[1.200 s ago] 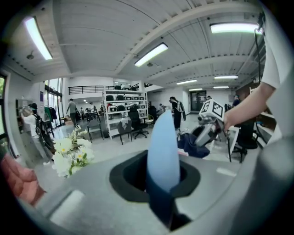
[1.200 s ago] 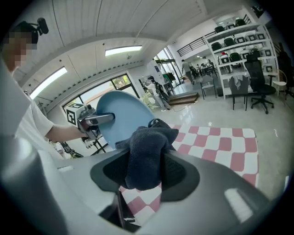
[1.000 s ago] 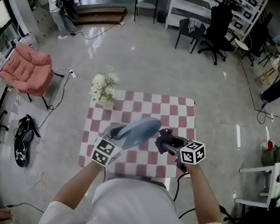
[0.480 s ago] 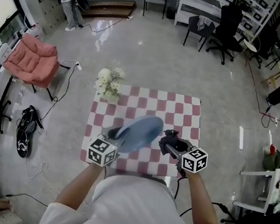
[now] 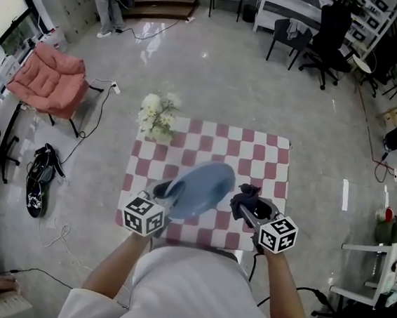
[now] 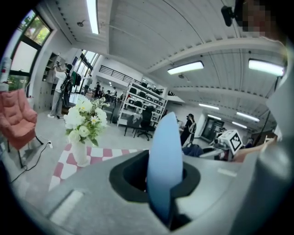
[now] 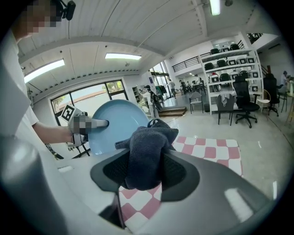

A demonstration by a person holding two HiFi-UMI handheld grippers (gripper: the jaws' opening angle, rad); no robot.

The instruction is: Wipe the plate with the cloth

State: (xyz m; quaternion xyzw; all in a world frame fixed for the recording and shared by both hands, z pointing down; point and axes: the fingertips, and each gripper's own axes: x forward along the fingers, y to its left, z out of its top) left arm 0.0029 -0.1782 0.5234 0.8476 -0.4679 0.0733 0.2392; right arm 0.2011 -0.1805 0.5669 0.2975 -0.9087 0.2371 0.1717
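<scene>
Room to spare over the desk point(image 5: 255, 154): bare checked squares out to the far and right edges, open floor point(image 5: 263, 84) all round. At the far left corner, vase of white flowers point(image 5: 157, 119), clear of the near half. Off to the left on the floor, pink chair point(image 5: 48, 79), well apart. Above the near half of the desk, pale blue plate point(image 5: 207, 180): round, smooth, tilted on edge, rim clamped in the left hand-held gripper point(image 5: 166, 189). Just beside its right edge, dark grey cloth point(image 5: 245, 193), bunched and pinched fast in the right hand-held gripper point(image 5: 248, 208). Touching the plate or not: cannot tell.
</scene>
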